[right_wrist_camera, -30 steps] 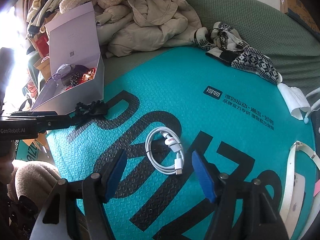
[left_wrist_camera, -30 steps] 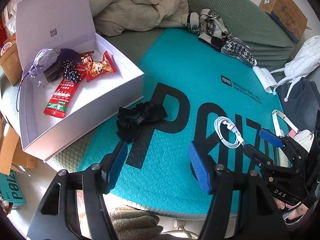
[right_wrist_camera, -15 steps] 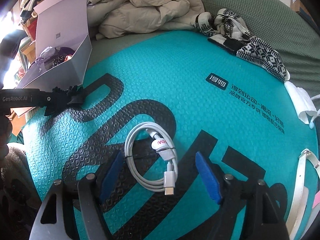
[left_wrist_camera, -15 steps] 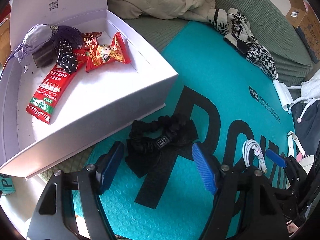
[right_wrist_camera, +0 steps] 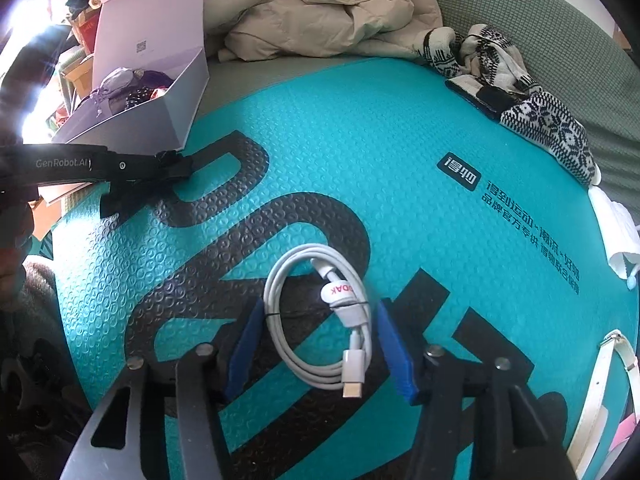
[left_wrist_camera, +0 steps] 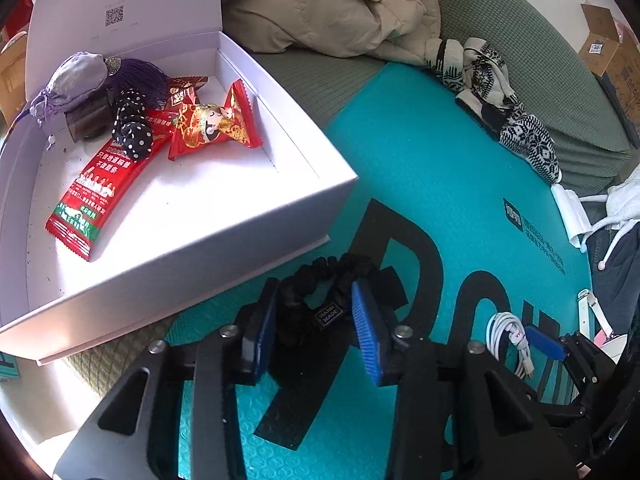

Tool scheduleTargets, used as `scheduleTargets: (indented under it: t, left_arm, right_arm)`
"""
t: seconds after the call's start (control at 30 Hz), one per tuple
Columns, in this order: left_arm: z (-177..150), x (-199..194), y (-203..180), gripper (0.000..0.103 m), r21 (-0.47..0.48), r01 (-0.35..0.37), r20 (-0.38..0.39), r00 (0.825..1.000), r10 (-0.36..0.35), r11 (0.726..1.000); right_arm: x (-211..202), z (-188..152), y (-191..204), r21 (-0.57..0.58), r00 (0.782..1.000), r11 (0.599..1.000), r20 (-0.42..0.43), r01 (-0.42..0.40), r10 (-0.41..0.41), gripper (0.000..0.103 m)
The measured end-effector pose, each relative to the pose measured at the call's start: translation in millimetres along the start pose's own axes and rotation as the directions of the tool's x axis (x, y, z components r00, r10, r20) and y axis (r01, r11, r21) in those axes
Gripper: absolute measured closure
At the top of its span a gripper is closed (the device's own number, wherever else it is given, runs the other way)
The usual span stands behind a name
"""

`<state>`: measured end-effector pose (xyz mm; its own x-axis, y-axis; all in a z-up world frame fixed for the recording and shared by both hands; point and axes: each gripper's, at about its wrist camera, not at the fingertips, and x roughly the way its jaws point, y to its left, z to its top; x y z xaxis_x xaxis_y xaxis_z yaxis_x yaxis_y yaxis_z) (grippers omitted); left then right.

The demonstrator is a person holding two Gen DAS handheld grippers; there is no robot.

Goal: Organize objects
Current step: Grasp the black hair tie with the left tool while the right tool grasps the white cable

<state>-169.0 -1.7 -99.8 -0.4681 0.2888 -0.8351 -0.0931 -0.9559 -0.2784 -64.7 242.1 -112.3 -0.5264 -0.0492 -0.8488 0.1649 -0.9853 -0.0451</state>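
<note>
Sorting looks partly done from where I stand: the white box sits open at the edge of the teal mat with a grey pouch, a polka-dot piece and several red snack packets already lying inside it. Two things are left out on the mat. The black scrunchie lies just beside the box's near wall, and the left gripper is down over it with its jaws closing; the left pad touches the fabric, the right one stands beside it, so I would call it a grip being made, not yet firm. The white cable, coiled and tied with a white band, lies well apart from the box toward the mat's near side. The right gripper straddles it, jaws closing too, yet both blue pads are clear of the coil, so nothing is held there. What remains, as I judge it, is to finish both pinches, lift, and carry each item across into the box. The patterned socks and beige jacket further back may or may not belong to the job; I cannot tell.
</note>
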Motion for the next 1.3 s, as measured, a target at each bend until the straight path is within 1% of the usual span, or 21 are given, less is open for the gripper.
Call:
scheduleTargets:
  t: [0.03,0.1,0.2,0.33,0.47,0.53,0.57,0.6,0.63,0.7,0.93,0.97,1.0,1.03,1.07,1.1,1.13,1.3]
  left_arm:
    - [-2.9,-0.8,-2.4,0.085,0.005,0.000,-0.008,1.000,0.000,1.000]
    - [-10.1,-2.1,-9.8,0.088,0.021,0.004,-0.019,1.000,-0.004,1.000]
    - [-22.0,-5.7,-24.4,0.088,0.047,-0.002,-0.038,0.999,0.004,0.999]
    - [-43.4,-13.9,-36.9,0.088,0.062,0.012,-0.064,0.998,-0.008,0.998]
    - [-56.7,-21.2,-49.1,0.088,0.092,0.012,-0.089,0.996,-0.003,0.996]
    - [-61.7,-23.2,-52.6,0.088,0.101,0.011,-0.091,0.996,-0.002,0.995]
    - [-63.1,-23.6,-53.6,0.087,0.104,0.009,-0.085,0.996,0.000,0.995]
    - [-64.0,-22.7,-53.9,0.083,0.102,0.008,-0.087,0.996,0.001,0.995]
    - [-64.2,-20.8,-53.0,0.081,0.098,0.011,-0.094,0.996,-0.002,0.995]
    - [-63.4,-20.4,-52.9,0.078,0.097,0.026,-0.091,0.996,-0.017,0.995]
    - [-63.1,-19.2,-56.6,0.078,0.139,-0.006,-0.066,0.998,0.015,0.990]
    - [-62.4,-18.6,-57.5,0.078,0.146,-0.012,-0.065,0.998,0.022,0.989]
    - [-62.1,-18.3,-58.4,0.078,0.153,-0.019,-0.064,0.998,0.029,0.988]
    - [-61.8,-17.7,-59.2,0.078,0.160,-0.025,-0.065,0.997,0.036,0.987]
    - [-61.8,-17.5,-60.5,0.079,0.170,-0.032,-0.063,0.997,0.043,0.985]
    - [-61.2,-16.7,-62.0,0.084,0.183,-0.044,-0.062,0.996,0.057,0.982]
    - [-60.7,-16.7,-62.8,0.087,0.193,-0.051,-0.062,0.996,0.064,0.980]
    - [-58.9,-19.8,-58.4,0.087,0.171,-0.037,-0.068,0.996,0.049,0.985]
  right_arm:
    - [-1.0,-1.2,1.0,-0.010,1.000,1.000,0.001,-0.008,0.008,0.049]
    - [-2.8,-3.2,1.9,-0.028,1.000,0.999,0.001,-0.026,0.026,0.049]
    - [-5.8,-8.0,1.2,-0.040,0.999,0.999,0.007,-0.035,0.035,0.049]
    - [-10.6,-15.9,0.4,-0.042,0.999,0.998,0.019,-0.045,0.046,0.049]
    - [-14.8,-22.1,2.5,-0.090,0.998,0.994,0.028,-0.056,0.059,0.048]
    - [-14.0,-21.9,0.7,-0.088,0.997,0.994,0.028,-0.067,0.070,0.048]
    - [-13.4,-21.1,0.3,-0.087,0.997,0.994,0.029,-0.070,0.073,0.048]
    - [-12.6,-20.1,0.7,-0.089,0.997,0.993,0.029,-0.071,0.074,0.047]
    - [-11.6,-19.2,1.8,-0.095,0.997,0.993,0.030,-0.071,0.074,0.044]
    - [-9.4,-17.8,3.6,-0.097,0.997,0.993,0.034,-0.072,0.076,0.041]
    - [-6.9,-17.0,4.1,-0.078,0.996,0.994,0.049,-0.073,0.077,0.039]
    - [-7.0,-16.7,4.4,-0.081,0.996,0.994,0.049,-0.073,0.077,0.039]
    - [-7.2,-16.3,4.5,-0.080,0.996,0.994,0.052,-0.075,0.079,0.043]
    - [-7.8,-15.7,4.6,-0.079,0.995,0.994,0.056,-0.075,0.080,0.049]
    - [-7.6,-15.3,5.2,-0.082,0.995,0.994,0.055,-0.074,0.079,0.049]
    - [-7.8,-15.3,6.0,-0.088,0.995,0.993,0.059,-0.074,0.079,0.049]
    - [-7.8,-15.3,6.6,-0.094,0.995,0.993,0.061,-0.074,0.080,0.049]
    - [-8.9,-12.4,7.1,-0.091,0.995,0.993,0.052,-0.079,0.084,0.050]
